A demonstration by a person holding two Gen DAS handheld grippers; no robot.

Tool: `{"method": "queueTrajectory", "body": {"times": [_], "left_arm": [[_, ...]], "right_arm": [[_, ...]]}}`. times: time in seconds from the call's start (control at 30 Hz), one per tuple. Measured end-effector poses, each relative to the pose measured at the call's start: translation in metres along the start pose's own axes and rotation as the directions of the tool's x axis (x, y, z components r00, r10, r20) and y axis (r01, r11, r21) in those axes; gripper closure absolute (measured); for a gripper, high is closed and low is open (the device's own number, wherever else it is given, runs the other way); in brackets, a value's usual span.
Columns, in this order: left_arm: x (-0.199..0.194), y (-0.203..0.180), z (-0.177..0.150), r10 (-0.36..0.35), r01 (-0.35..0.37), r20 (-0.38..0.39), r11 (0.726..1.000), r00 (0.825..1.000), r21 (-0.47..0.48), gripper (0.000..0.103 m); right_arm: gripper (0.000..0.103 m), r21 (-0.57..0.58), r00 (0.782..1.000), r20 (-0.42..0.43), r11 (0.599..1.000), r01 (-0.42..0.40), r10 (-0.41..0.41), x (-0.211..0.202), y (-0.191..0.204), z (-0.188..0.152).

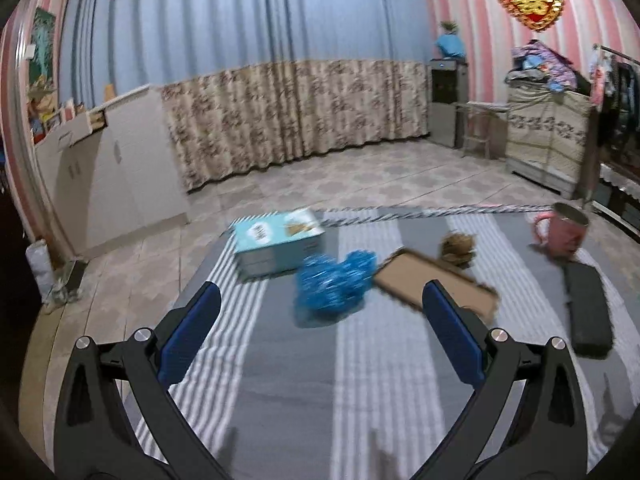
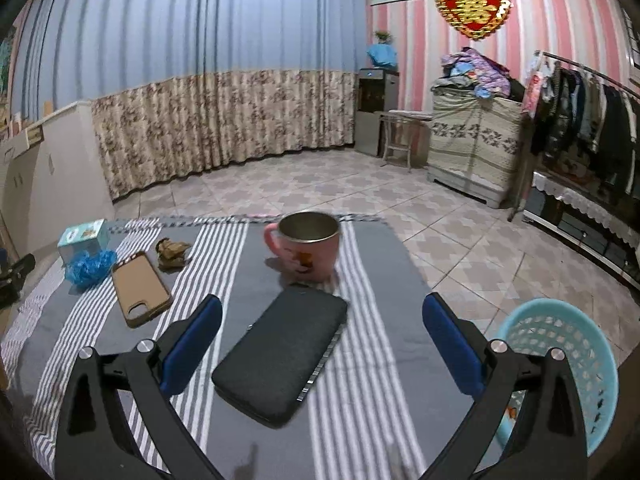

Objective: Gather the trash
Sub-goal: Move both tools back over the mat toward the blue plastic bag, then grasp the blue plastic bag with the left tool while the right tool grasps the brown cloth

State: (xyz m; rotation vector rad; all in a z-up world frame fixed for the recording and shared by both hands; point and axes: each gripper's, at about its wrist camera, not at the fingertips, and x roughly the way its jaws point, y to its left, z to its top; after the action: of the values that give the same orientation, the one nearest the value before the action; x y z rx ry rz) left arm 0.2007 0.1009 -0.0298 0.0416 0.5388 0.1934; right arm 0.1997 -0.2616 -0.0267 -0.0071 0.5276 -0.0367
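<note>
— How did you have the two grippers?

— I held the left gripper (image 1: 321, 306) and the right gripper (image 2: 322, 320) low over the striped cloth (image 2: 360, 380), both spread wide with nothing between them.

— And the trash?

— A crumpled blue wrapper (image 1: 334, 284) lay just ahead of the left one, touching the tan phone case (image 1: 434, 284). A brown paper wad (image 1: 458, 250) sat just past it.

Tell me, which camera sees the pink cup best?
The right wrist view. There the cup stands near the middle, sharp enough to show its open top and handle. In the left wrist view the cup sits far off at the right edge, small and blurred.
</note>
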Motion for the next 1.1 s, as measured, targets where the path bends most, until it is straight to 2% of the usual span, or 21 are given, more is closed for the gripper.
{"method": "queueTrajectory", "body": {"times": [0.1, 0.23, 0.4, 0.5, 0.57, 0.63, 0.67, 0.7, 0.8, 0.97, 1.1], "left_arm": [[0.024, 0.019, -0.004, -0.002, 0.001, -0.049, 1.0, 0.999, -0.027, 0.005], [0.053, 0.024, -0.004, -0.032, 0.027, -0.102, 0.999, 0.994, -0.043, 0.006], [0.086, 0.009, 0.003, -0.042, 0.042, -0.115, 0.999, 0.993, -0.004, 0.006], [0.11, 0.0, 0.005, -0.069, 0.07, -0.147, 0.998, 0.987, 0.006, 0.007], [0.127, -0.003, 0.003, -0.085, 0.087, -0.183, 0.996, 0.979, 0.005, 0.016], [0.143, -0.005, -0.001, -0.114, 0.119, -0.24, 0.993, 0.964, 0.003, 0.039], [0.15, -0.003, -0.001, -0.154, 0.155, -0.273, 0.988, 0.95, -0.019, 0.046], [0.152, -0.002, 0.0, -0.174, 0.171, -0.277, 0.985, 0.945, -0.033, 0.054], [0.154, -0.002, 0.006, -0.163, 0.167, -0.243, 0.986, 0.956, -0.004, 0.068], [0.151, 0.002, 0.015, -0.119, 0.125, -0.175, 0.992, 0.977, 0.027, 0.072], [0.147, 0.02, 0.021, -0.11, 0.109, -0.129, 0.994, 0.986, -0.015, 0.072]], "right_arm": [[0.005, -0.033, 1.0, -0.022, 0.999, -0.009, 0.009, 0.016, 0.016, -0.002], [0.005, -0.052, 0.998, -0.049, 0.998, -0.03, 0.027, 0.038, 0.033, 0.004], [0.005, -0.074, 0.996, -0.071, 0.995, -0.064, 0.058, 0.064, 0.059, 0.019], [0.005, -0.097, 0.993, -0.085, 0.991, -0.089, 0.081, 0.079, 0.08, 0.028], [0.005, -0.105, 0.989, -0.103, 0.988, -0.112, 0.101, 0.089, 0.094, 0.033], [0.005, -0.124, 0.986, -0.118, 0.984, -0.13, 0.115, 0.1, 0.107, 0.037], [0.005, -0.142, 0.985, -0.125, 0.981, -0.132, 0.114, 0.106, 0.115, 0.037], [0.005, -0.154, 0.985, -0.133, 0.979, -0.131, 0.111, 0.111, 0.12, 0.037], [0.005, -0.159, 0.976, -0.181, 0.975, -0.155, 0.125, 0.134, 0.138, 0.033], [0.005, -0.16, 0.965, -0.218, 0.97, -0.184, 0.147, 0.159, 0.161, 0.033], [0.005, -0.169, 0.959, -0.242, 0.966, -0.195, 0.151, 0.178, 0.18, 0.032]]}}
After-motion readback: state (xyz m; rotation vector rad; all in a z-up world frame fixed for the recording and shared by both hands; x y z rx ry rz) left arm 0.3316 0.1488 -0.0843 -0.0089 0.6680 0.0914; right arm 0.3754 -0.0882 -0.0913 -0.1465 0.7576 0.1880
